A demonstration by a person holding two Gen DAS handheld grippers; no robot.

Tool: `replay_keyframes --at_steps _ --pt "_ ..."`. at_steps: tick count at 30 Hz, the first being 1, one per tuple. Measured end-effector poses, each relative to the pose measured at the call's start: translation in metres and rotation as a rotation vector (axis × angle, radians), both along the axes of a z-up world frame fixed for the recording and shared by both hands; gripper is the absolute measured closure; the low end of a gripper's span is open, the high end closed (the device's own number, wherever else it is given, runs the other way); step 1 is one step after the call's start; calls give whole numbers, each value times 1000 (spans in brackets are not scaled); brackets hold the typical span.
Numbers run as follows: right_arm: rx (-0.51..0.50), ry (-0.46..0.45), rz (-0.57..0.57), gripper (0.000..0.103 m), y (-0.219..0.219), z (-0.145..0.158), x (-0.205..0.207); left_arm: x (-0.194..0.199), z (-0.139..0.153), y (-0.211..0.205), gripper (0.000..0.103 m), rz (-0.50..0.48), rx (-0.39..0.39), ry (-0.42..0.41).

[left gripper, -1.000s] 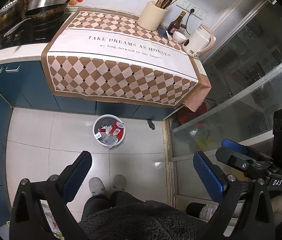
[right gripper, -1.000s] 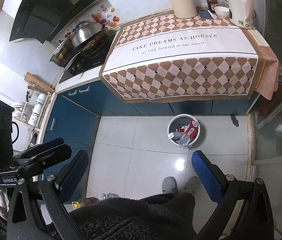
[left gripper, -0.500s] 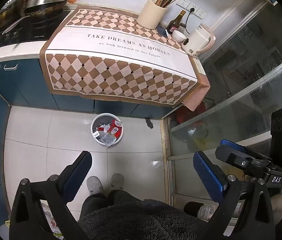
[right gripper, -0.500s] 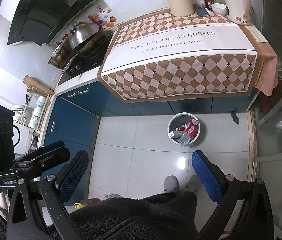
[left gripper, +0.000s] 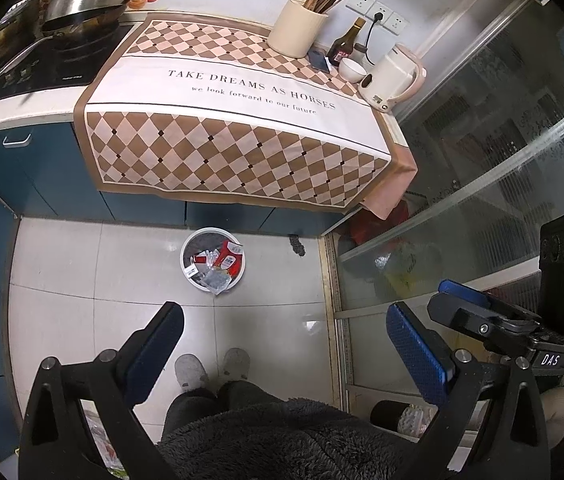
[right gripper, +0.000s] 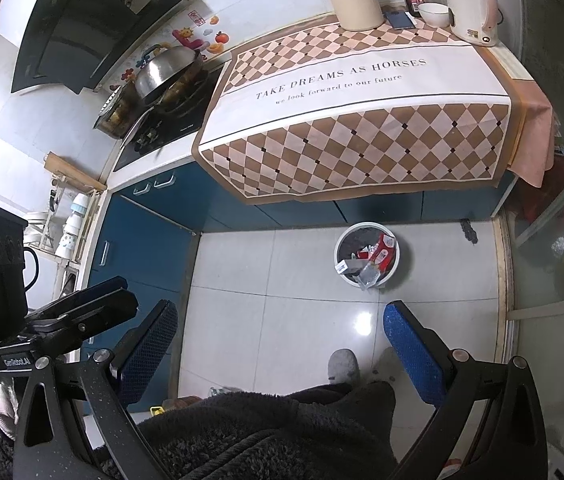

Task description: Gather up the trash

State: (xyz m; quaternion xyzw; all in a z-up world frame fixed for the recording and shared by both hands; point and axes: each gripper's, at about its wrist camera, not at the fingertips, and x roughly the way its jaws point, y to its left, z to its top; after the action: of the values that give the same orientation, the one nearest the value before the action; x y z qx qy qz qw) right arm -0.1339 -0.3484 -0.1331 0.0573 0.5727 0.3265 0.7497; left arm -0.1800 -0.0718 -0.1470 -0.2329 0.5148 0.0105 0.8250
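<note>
tiled kitchen floor [left gripper: 61, 280] below cloth-covered bench [left gripper: 241, 92]; white trash bin [left gripper: 213, 261] holding wrappers, standing beside blue cabinets; left gripper [left gripper: 282, 356] and right gripper [right gripper: 282, 348] both spread apart, empty, well above.

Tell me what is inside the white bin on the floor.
The white bin holds crumpled wrappers: a red packet near its right rim, silvery clear plastic spilling over the front edge, and a small white scrap. Whatever lies beneath this top layer is covered.
</note>
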Motion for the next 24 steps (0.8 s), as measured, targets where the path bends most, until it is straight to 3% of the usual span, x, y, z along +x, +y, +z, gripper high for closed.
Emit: replay_keyframes --at_steps 24 --pt "-5 3 -36 0 -2 3 -2 4 -4 -1 0 -32 -11 -5"
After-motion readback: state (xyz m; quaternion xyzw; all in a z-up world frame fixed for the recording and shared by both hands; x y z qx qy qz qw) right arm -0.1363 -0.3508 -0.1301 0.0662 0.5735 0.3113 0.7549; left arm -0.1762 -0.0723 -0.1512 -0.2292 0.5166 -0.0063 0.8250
